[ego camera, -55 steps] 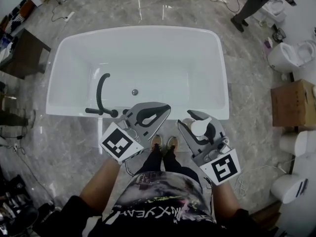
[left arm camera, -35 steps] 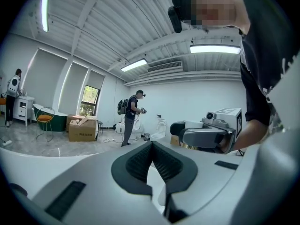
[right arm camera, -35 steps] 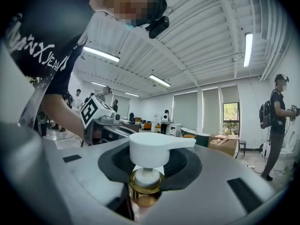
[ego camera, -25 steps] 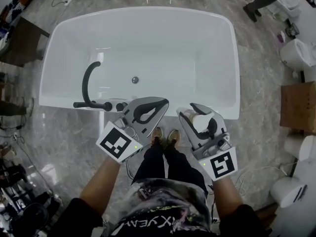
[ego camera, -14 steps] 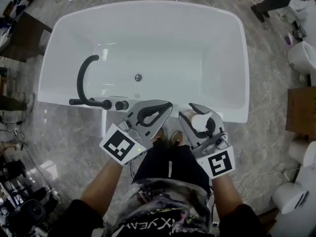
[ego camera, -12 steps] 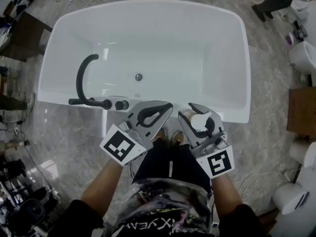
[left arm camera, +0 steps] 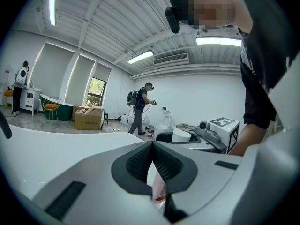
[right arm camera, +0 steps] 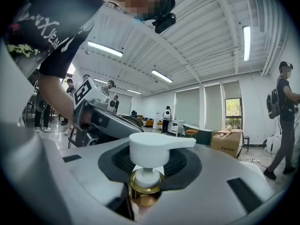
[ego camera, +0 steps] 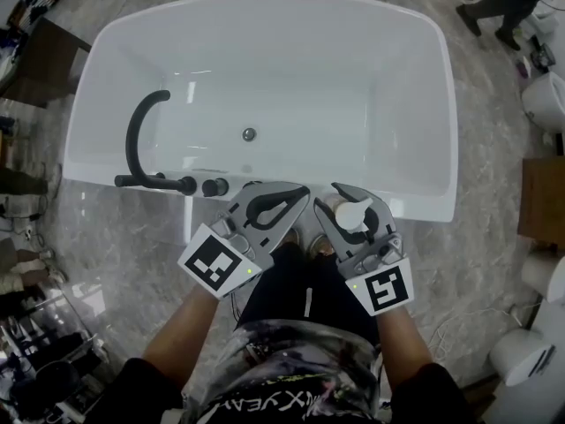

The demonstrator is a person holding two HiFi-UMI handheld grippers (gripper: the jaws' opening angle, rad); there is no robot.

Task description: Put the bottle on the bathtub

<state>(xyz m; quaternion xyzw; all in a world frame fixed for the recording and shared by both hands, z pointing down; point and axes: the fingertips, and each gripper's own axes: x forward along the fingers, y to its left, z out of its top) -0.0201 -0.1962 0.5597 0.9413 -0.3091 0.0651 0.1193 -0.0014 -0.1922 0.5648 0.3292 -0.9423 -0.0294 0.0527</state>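
The white bathtub (ego camera: 415,203) lies ahead of me, with a black curved faucet (ego camera: 141,140) on its near rim at the left. My right gripper (ego camera: 344,200) hovers just over the near rim and is shut on the pump bottle (ego camera: 350,210). In the right gripper view the jaws clamp its gold collar (right arm camera: 145,189) below the white pump head (right arm camera: 157,149). The bottle's body is hidden under the jaws. My left gripper (ego camera: 296,194) hangs beside it at the rim, shut, with its tips meeting (left arm camera: 152,144) and nothing in them.
A drain (ego camera: 249,134) sits in the tub floor. A cardboard box (ego camera: 543,210) and toilets (ego camera: 543,95) stand at the right, a dark cabinet (ego camera: 40,64) at the left. A person (ego camera: 503,7) walks at the far right. My feet are right at the tub's near wall.
The tub has come closer, and both grippers have moved from in front of it to its near rim. The bottle stays in the right gripper.
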